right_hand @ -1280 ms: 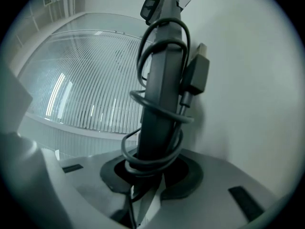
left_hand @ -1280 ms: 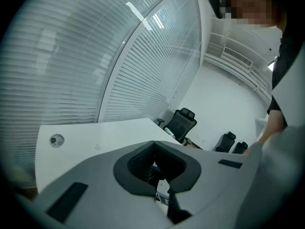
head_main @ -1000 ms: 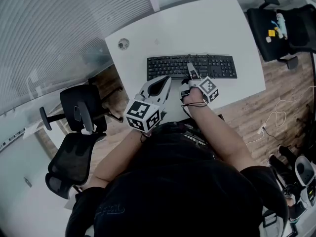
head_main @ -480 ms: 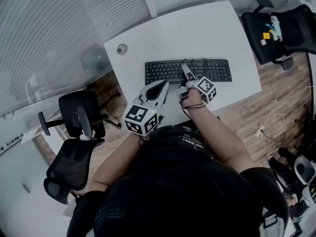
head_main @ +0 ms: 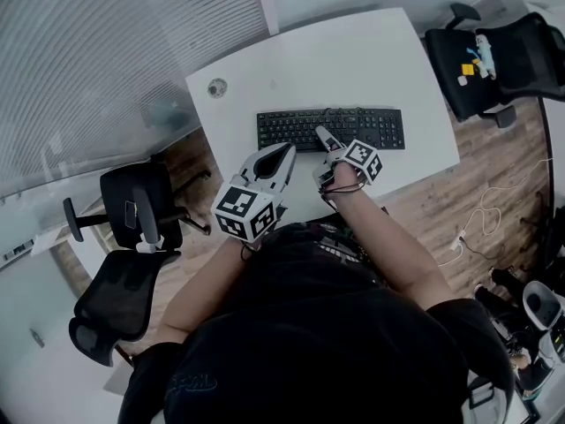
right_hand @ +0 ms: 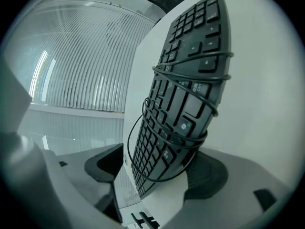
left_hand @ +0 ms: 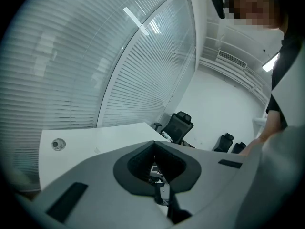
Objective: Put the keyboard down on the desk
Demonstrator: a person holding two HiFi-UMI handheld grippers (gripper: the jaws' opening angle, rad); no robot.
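Note:
A black keyboard lies flat on the white desk, with its cable wound round its middle. My right gripper reaches over the keyboard's front edge near the middle. Its jaws are opening with the keyboard between them. The left pad stands clear of the keys and the right pad sits close under the board. My left gripper hovers just left of it, near the desk's front edge, shut and empty.
A round cable grommet sits at the desk's left end. Black office chairs stand at the left and at the far right, the right one with small things on its seat. Loose cables lie on the wooden floor.
The keyboard stays flat on the desk and both grippers keep their places by its front edge. The view itself has drifted slightly.

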